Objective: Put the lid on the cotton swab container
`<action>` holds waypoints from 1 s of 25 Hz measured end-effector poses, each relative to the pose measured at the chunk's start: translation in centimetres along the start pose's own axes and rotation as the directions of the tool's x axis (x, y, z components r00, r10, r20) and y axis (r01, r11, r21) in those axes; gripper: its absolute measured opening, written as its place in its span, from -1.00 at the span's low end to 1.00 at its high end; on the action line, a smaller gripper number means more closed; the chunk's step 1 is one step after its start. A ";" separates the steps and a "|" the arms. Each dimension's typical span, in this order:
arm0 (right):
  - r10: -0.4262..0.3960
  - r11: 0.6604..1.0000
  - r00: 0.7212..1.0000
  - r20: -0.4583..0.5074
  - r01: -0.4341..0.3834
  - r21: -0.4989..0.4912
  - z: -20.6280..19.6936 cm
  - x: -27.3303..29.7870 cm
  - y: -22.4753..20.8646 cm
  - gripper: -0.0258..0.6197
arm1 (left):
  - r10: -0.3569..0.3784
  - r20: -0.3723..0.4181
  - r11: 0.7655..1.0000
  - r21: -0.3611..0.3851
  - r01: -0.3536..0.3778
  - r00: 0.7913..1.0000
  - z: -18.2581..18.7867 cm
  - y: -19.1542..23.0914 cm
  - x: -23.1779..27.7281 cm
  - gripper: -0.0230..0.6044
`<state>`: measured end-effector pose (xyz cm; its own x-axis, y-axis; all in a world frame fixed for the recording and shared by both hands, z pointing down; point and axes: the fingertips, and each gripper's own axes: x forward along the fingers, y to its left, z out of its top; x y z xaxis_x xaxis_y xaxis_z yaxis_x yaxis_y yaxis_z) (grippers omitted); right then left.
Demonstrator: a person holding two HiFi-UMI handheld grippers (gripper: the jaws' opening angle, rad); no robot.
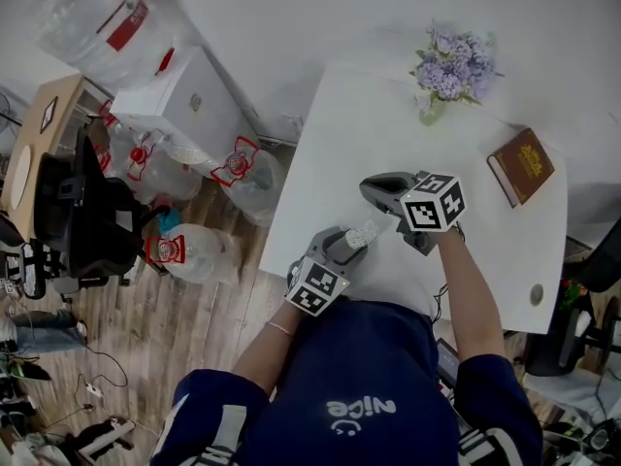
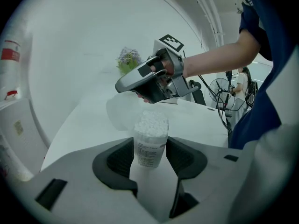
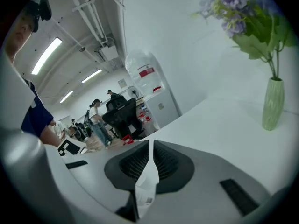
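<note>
Cotton swab container (image 2: 150, 141) sits upright, clamped between my left fingers (image 2: 117, 160). My right fingers (image 3: 135, 164) pinch the clear lid (image 3: 145, 183) edge-on, just beyond its open top.

I see the cotton swab container (image 2: 149, 143) at lower centre of my left gripper view: a clear upright cylinder with a paper label, its top open and packed with white swab tips. The lid (image 2: 122, 113), a translucent round cap, sits just up-left of it, tilted, not yet on.
</note>
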<state>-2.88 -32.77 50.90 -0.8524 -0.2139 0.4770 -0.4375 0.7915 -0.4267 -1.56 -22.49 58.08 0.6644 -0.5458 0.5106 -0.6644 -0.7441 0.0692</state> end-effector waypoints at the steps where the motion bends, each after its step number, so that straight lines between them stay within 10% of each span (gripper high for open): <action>1: 0.024 1.000 0.999 -0.040 -0.025 -0.017 -0.4 0.6 0.2 -0.74 | 0.001 -0.001 1.000 0.002 -0.001 1.000 0.0 0.0 0.1 -0.18; 8: 0.142 0.987 0.979 -0.144 -0.151 -0.051 -1.2 2.1 2.0 -0.75 | 0.001 -0.008 1.000 0.009 -0.001 1.000 -0.2 0.0 0.3 -0.19; 25: 0.102 0.988 0.984 -0.147 -0.117 -0.096 -3.5 -0.5 4.2 -0.75 | 0.019 -0.006 0.999 0.035 -0.019 1.000 -0.2 -0.4 0.3 -0.19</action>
<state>-3.28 -27.34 51.61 -0.8413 -0.0451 0.5387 -0.3048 0.8626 -0.4038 -1.20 -22.30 58.39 0.6493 -0.5578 0.5170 -0.6648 -0.7464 0.0296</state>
